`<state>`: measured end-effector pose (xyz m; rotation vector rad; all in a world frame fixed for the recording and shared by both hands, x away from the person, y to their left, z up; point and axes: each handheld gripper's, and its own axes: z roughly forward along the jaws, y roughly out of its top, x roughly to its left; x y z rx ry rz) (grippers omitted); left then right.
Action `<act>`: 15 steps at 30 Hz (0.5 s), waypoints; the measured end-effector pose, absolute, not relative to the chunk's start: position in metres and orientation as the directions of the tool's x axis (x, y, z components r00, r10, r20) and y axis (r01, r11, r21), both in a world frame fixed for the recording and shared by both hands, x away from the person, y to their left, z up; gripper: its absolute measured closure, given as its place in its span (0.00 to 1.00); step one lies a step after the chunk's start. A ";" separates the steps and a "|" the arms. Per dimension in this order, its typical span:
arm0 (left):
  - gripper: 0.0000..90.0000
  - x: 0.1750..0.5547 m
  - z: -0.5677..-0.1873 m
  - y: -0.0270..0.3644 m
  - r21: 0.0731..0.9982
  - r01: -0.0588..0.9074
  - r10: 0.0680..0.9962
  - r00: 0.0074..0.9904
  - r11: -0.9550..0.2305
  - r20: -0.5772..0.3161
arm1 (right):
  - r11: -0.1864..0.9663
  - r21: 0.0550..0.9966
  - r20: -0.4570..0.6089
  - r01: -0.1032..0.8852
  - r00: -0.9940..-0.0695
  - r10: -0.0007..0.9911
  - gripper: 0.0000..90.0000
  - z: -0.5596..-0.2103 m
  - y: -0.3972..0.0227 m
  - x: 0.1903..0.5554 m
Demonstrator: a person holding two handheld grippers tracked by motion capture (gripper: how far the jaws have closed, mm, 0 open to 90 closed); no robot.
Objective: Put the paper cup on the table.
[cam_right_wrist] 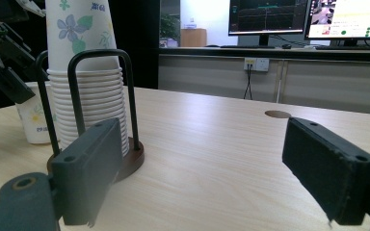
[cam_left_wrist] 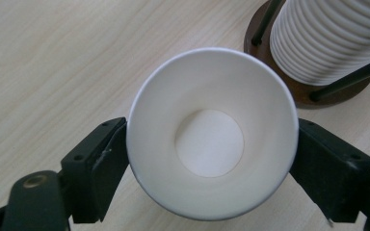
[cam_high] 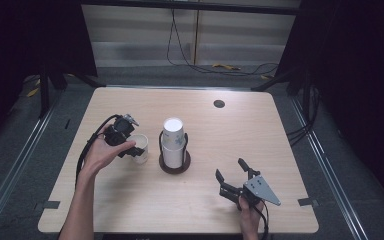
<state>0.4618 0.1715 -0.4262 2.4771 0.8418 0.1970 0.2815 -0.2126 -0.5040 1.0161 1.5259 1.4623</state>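
Between the two black jaws of the left gripper [cam_left_wrist: 207, 159]: one white paper cup [cam_left_wrist: 211, 132], upright, mouth open to the camera, inside empty. Each jaw presses the outer wall just under the rim, one on either side, so the gripper is clenched on the cup. In the high view the same cup [cam_high: 140, 148] stands on the table [cam_high: 260, 130] just beyond the left gripper [cam_high: 132, 150], with the left hand [cam_high: 100, 155] wrapped around the gripper body.

Just beside the held cup, on the side away from the left hand: a stack of paper cups [cam_high: 173, 142], nested mouth down, floral print on the topmost one [cam_right_wrist: 79, 31]. The stack sits in a cup holder [cam_high: 175, 162] made of a round dark-brown base and black wire loops rising around the stack. In the left gripper view the ribbed stack [cam_left_wrist: 332, 38] and the holder's base lie past the far jaw, close to the cup rim; contact cannot be told.

Well apart from the stack, toward the person's right: the right gripper [cam_high: 232, 172], held low over the table by the right hand [cam_high: 250, 212], grey three-cornered plate on top. Its jaws stand wide apart, nothing between them, released.

Farther out: a small round dark hole [cam_high: 219, 103] near the table's far edge; cables [cam_high: 200, 62] on the floor beyond; monitors [cam_right_wrist: 308, 19] on a desk in the right gripper view.
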 end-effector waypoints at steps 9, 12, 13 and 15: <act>0.20 0.451 -0.417 0.176 0.615 0.492 0.600 0.799 -0.617 -0.037 | 0.019 0.999 -0.005 0.033 -0.380 0.925 0.15 -0.504 -0.213 0.281; 0.20 0.447 -0.416 0.178 0.643 0.475 0.603 0.797 -0.600 -0.026 | 0.019 0.999 -0.006 0.032 -0.381 0.925 0.15 -0.504 -0.213 0.282; 0.21 0.445 -0.416 0.179 0.657 0.471 0.613 0.790 -0.588 -0.017 | 0.019 0.999 -0.006 0.031 -0.381 0.925 0.15 -0.504 -0.213 0.282; 0.21 0.441 -0.415 0.181 0.688 0.457 0.615 0.789 -0.564 -0.020 | 0.019 0.999 -0.005 0.032 -0.381 0.925 0.15 -0.504 -0.213 0.282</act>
